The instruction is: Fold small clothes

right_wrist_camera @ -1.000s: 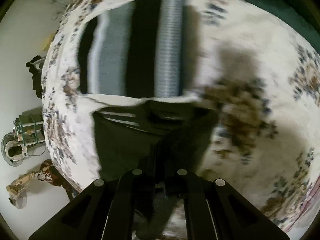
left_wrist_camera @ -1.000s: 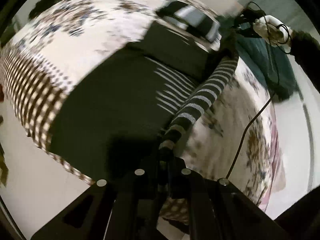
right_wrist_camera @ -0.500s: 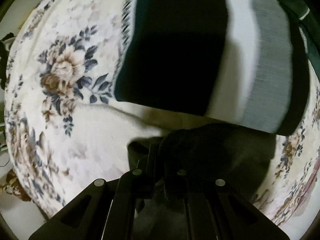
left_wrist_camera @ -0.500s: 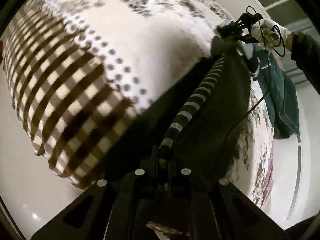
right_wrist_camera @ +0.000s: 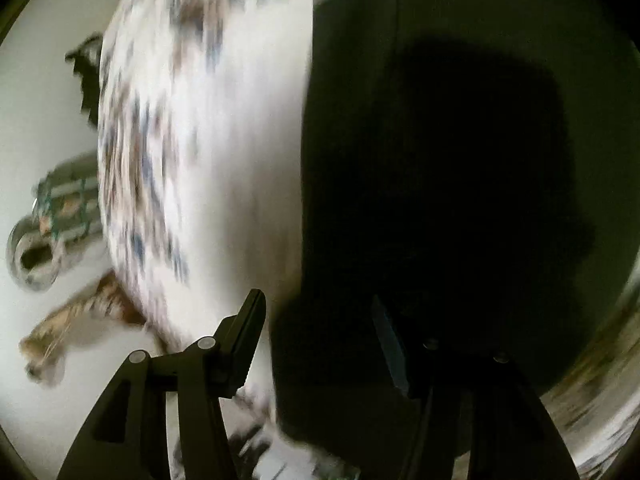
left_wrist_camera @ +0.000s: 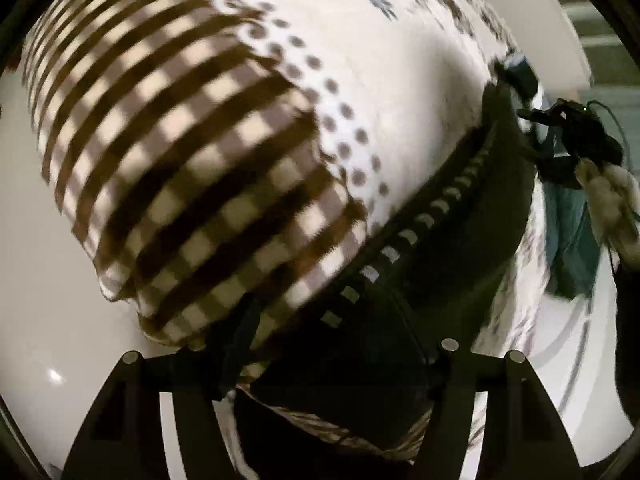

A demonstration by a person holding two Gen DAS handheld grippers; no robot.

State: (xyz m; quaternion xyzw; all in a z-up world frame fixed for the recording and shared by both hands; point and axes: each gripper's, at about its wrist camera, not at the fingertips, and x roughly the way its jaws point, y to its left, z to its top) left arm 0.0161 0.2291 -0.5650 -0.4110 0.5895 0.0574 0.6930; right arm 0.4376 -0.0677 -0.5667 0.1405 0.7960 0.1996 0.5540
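L gripper – jaws have just been opening, now stand apart w/ the dark garment lying between and under them, pads not pressing it. The garment lies flat on the bed, its striped edge running diagonally up and away. Beside it, on the left of the L view, a brown-and-cream checked cover, then a dotted band, then the floral sheet farther off.

R gripper – jaws have likewise just been opening, apart now, over the same dark garment; blurred, so contact can't be told. In the L view it shows far right, w/ a white-gloved hand behind it and a teal cloth below.
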